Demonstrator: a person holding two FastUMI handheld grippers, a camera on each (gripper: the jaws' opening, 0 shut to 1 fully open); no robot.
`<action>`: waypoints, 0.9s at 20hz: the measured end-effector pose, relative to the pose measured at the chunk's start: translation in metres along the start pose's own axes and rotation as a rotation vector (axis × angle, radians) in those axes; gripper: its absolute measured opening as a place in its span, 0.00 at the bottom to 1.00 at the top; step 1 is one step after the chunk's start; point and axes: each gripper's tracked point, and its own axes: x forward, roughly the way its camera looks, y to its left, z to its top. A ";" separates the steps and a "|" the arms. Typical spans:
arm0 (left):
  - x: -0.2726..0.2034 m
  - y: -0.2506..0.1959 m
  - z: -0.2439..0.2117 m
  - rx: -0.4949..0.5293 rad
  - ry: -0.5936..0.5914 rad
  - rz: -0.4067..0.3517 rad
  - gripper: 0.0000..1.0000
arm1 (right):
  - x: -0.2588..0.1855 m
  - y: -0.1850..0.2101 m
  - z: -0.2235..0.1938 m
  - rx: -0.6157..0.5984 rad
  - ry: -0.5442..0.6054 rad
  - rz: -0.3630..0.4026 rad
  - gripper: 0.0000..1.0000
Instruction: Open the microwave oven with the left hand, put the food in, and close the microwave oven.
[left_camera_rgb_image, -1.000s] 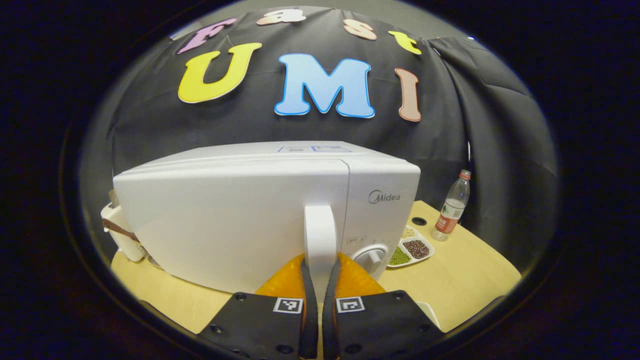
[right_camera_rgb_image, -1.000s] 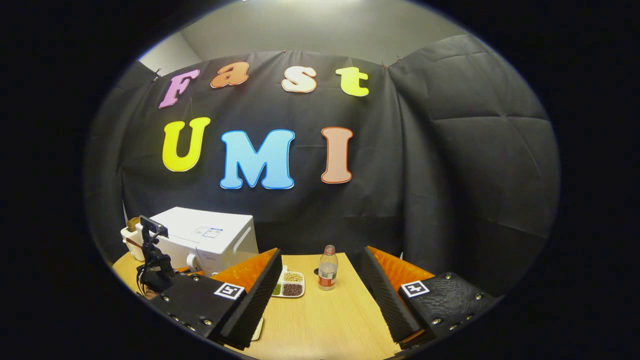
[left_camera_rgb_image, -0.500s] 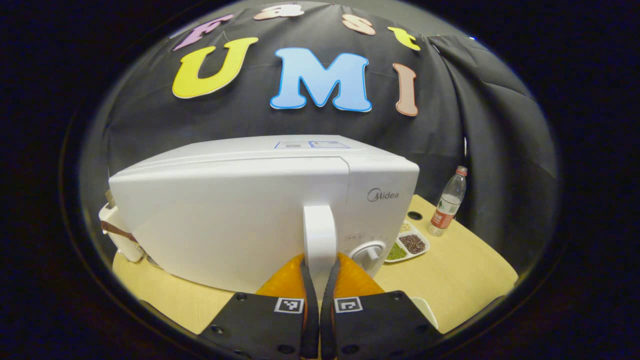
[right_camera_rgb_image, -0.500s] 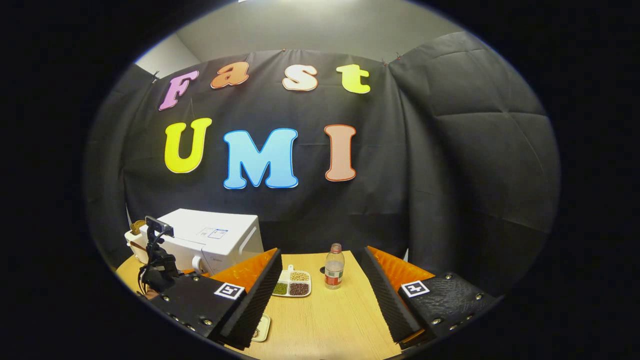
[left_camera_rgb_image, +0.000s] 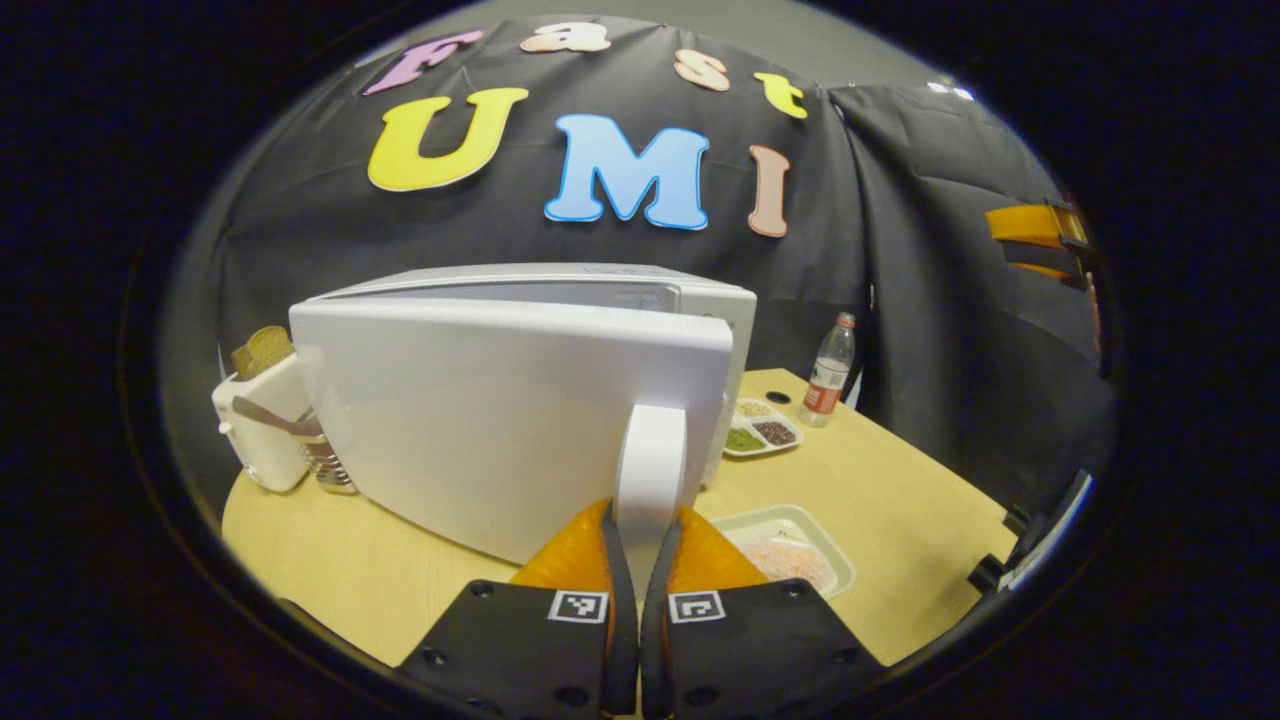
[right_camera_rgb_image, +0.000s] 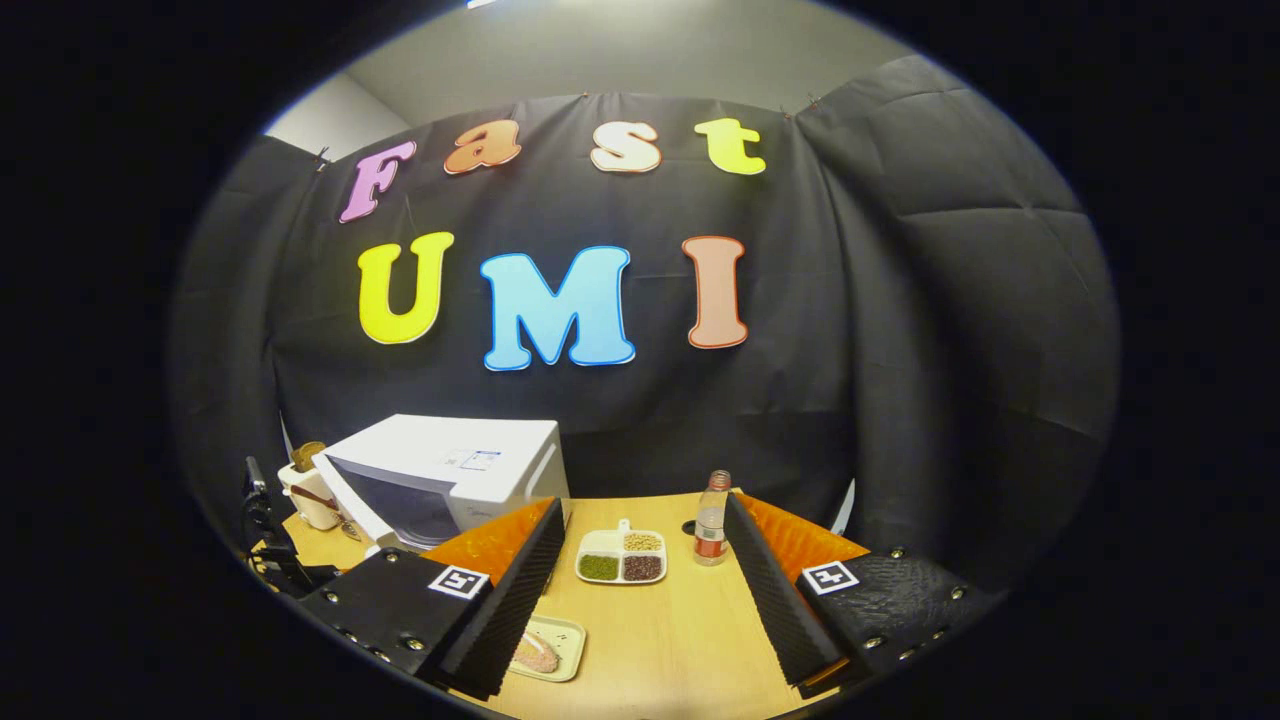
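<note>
Both views wallward (microwave (left_camera_rgb_image: 520, 420) shared)

1. Microwave (left_camera_rgb_image: 500, 420): white.
2. Left gripper (left_camera_rgb_image: 632, 540): orange fingers, black body with black-and-white square markers.
3. Table (left_camera_rgb_image: 900, 510): pale wood grain.
4. Bottle (left_camera_rgb_image: 828, 372): clear, red label and cap.
5. Divided dish (right_camera_rgb_image: 620, 556): white, holding green, dark brown and tan grains.
6. Tray (left_camera_rgb_image: 790, 540): white, pinkish food.

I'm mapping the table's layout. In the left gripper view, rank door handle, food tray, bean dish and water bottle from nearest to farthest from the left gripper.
1. Door handle: clamped between the left gripper fingers.
2. Food tray: just right, near table edge.
3. Bean dish: farther back, right of the microwave.
4. Water bottle: farthest, by the back cloth.
</note>
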 end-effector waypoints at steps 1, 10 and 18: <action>-0.012 0.004 -0.004 0.005 0.012 -0.017 0.08 | -0.001 0.010 0.002 -0.002 -0.004 0.012 0.98; -0.103 0.053 -0.038 0.050 0.068 -0.089 0.08 | -0.011 0.086 0.010 -0.004 -0.036 0.095 0.98; -0.160 0.115 -0.061 0.109 0.146 -0.098 0.08 | -0.011 0.119 0.021 -0.002 -0.065 0.138 0.98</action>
